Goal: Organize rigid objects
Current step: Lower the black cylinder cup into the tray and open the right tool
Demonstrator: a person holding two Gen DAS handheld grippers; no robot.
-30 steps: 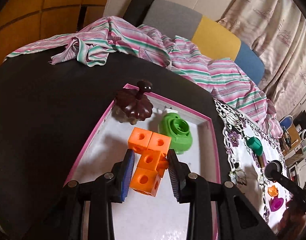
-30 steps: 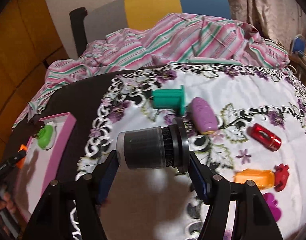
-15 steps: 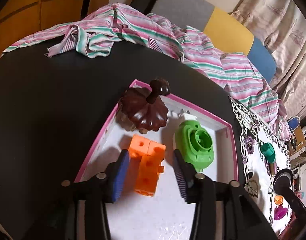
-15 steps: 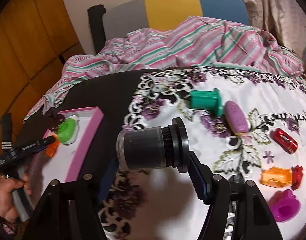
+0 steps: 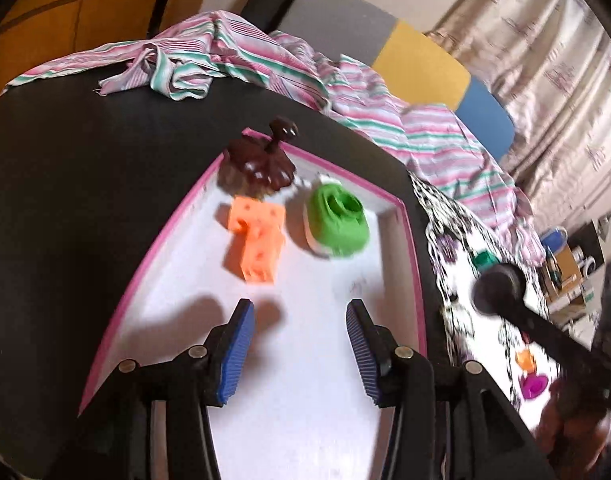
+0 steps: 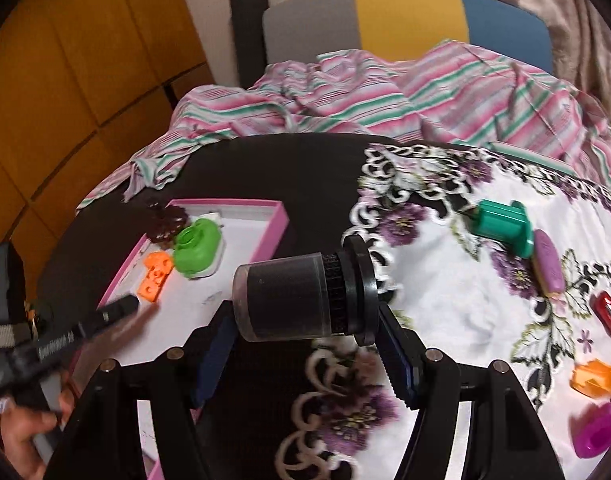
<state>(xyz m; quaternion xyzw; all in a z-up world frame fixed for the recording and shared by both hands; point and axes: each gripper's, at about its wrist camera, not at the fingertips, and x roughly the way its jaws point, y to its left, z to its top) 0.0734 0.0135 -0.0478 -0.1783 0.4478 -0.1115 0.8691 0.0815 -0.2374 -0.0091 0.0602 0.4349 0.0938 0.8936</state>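
Observation:
A pink-rimmed white tray (image 5: 161, 236) on the dark table holds an orange block cluster (image 5: 255, 240), a green round piece (image 5: 337, 224) and a brown leaf-shaped piece (image 5: 261, 160). My left gripper (image 5: 299, 344) hovers over the tray's near part; its jaws are opening and nothing is between them. The orange blocks lie beyond its tips. In the right wrist view, my right gripper (image 6: 305, 354) is shut on a black cylinder (image 6: 289, 296) with a ridged cap, held sideways beside the tray's right rim (image 6: 273, 224). One finger of the left gripper (image 6: 117, 310) shows there over the tray.
On the floral cloth (image 6: 445, 300) to the right lie a teal spool (image 6: 503, 224), a purple oval (image 6: 547, 262), a red car (image 6: 609, 314), an orange piece (image 6: 593, 376) and a magenta piece (image 6: 597, 432). Striped fabric (image 6: 365, 96) is heaped along the far edge before a chair (image 6: 405, 20).
The left jaws widened and let go of the orange blocks, then drew back toward the tray's near side. The right gripper carried the black cylinder leftward, closer to the tray.

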